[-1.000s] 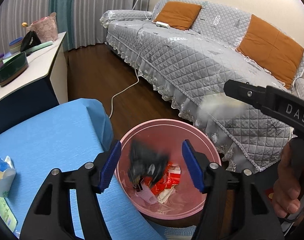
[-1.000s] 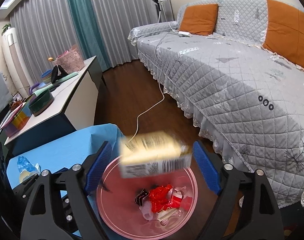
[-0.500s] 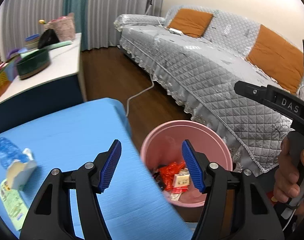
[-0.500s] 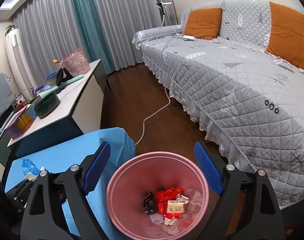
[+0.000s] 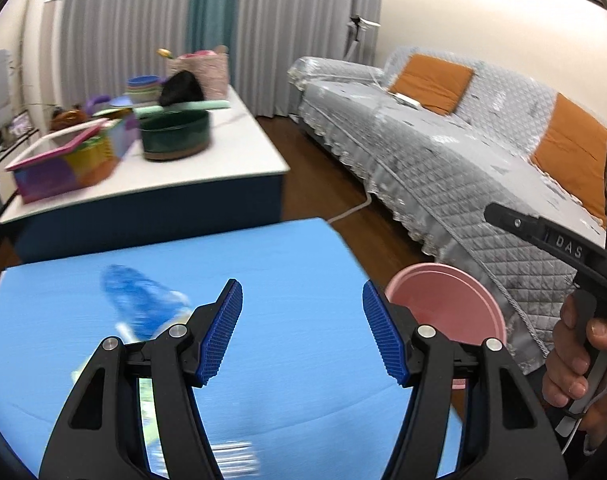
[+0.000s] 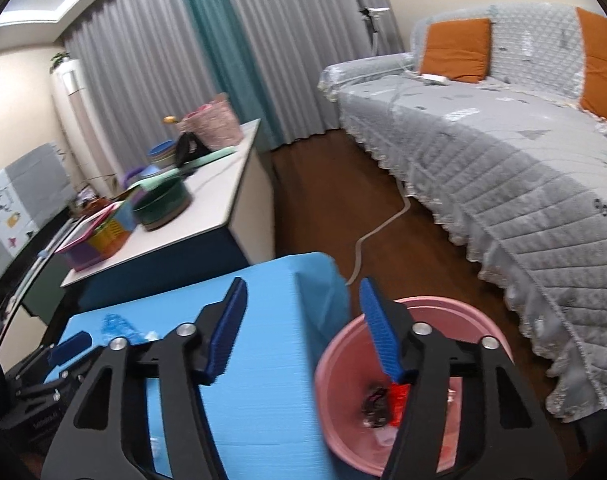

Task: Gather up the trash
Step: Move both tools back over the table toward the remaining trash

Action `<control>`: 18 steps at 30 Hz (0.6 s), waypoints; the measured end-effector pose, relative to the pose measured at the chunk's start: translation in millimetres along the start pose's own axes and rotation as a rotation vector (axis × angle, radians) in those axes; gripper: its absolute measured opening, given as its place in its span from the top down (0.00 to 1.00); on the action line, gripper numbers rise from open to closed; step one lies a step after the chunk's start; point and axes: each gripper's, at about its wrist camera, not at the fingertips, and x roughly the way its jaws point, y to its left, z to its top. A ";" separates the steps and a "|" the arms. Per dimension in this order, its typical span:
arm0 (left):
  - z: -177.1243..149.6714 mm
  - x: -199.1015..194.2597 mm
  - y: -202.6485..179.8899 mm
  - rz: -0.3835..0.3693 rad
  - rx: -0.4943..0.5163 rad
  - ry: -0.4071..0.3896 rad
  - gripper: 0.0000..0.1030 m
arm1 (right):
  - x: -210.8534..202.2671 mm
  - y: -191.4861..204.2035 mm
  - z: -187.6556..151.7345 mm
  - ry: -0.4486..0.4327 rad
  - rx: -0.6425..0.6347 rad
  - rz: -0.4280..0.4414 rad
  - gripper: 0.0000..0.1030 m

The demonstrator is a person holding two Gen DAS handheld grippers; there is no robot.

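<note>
Between drops, both empty: left gripper (image 5: 302,332) and right gripper (image 6: 299,326) gaping wide, blue wrapper (image 5: 141,304) at ten o'clock on the blue table (image 5: 283,264), pink bin (image 6: 431,392) at four; next, reaching and closing on it.

We see the table (image 5: 287,272) in front, a wrapper (image 5: 139,304) on its left part; the bin (image 6: 343,360) stands on the floor just off its right edge — scraps (image 6: 383,400) inside. Behind lies a cabinet (image 5: 247,148) carrying a bowl (image 5: 175,136) — the sofa (image 6: 503,152) runs along the right.
</note>
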 end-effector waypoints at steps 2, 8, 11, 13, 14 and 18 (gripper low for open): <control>3.2 -6.9 16.7 0.024 -0.008 -0.013 0.40 | 3.1 17.0 -3.3 0.004 -0.024 0.026 0.47; 14.5 -32.4 77.7 0.107 -0.046 -0.055 0.41 | 16.6 68.7 -18.1 0.035 -0.107 0.096 0.47; 22.1 -42.5 105.9 0.150 -0.052 -0.071 0.41 | 24.0 93.6 -28.1 0.058 -0.152 0.125 0.47; 25.6 -47.2 120.5 0.169 -0.056 -0.079 0.41 | 29.1 109.0 -33.9 0.073 -0.177 0.143 0.47; 26.9 -49.3 127.7 0.177 -0.062 -0.083 0.41 | 33.4 119.2 -38.4 0.084 -0.194 0.155 0.47; 24.0 -52.6 158.2 0.196 -0.121 -0.101 0.41 | 46.3 146.6 -52.2 0.128 -0.235 0.191 0.46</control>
